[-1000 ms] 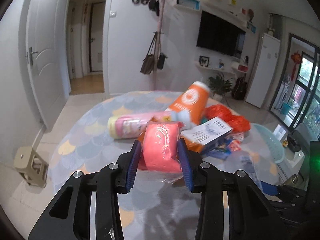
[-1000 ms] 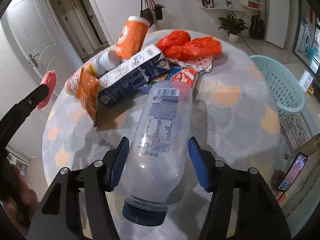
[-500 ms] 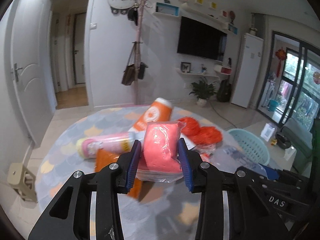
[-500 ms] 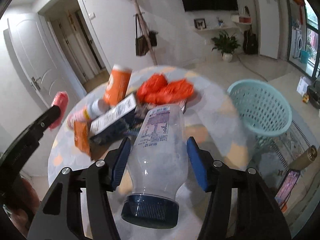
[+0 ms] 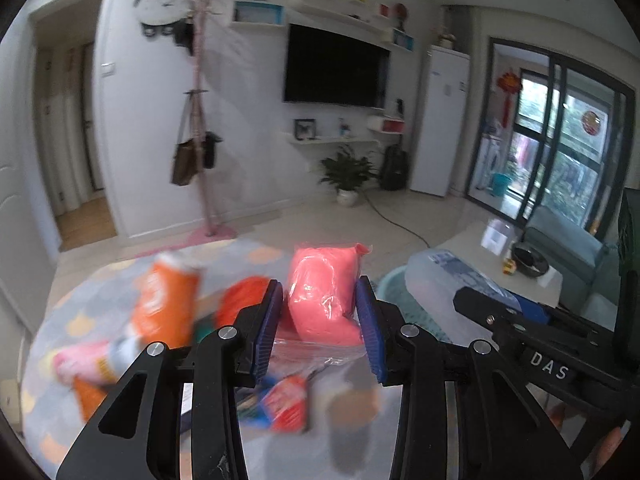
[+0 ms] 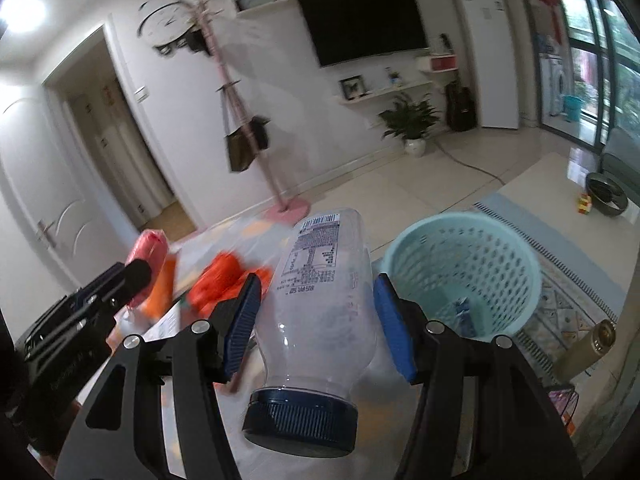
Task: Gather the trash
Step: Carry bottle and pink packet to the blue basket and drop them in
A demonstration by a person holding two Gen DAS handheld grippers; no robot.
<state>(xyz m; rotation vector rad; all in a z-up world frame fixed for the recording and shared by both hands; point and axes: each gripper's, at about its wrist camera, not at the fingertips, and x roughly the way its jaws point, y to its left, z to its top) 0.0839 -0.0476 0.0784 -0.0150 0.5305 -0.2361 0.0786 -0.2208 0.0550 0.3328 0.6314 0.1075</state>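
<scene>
I am carrying both loads toward the teal basket (image 6: 464,276): my left gripper (image 5: 320,328) is clamping the pink packet (image 5: 322,292), my right gripper (image 6: 318,320) is pinching the clear bottle (image 6: 320,300). I am centring each over the rim before releasing, bottle first.

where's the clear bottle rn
In the right wrist view, the clear bottle is clamped in the right gripper, cap toward the camera, just left of the teal basket.
</scene>
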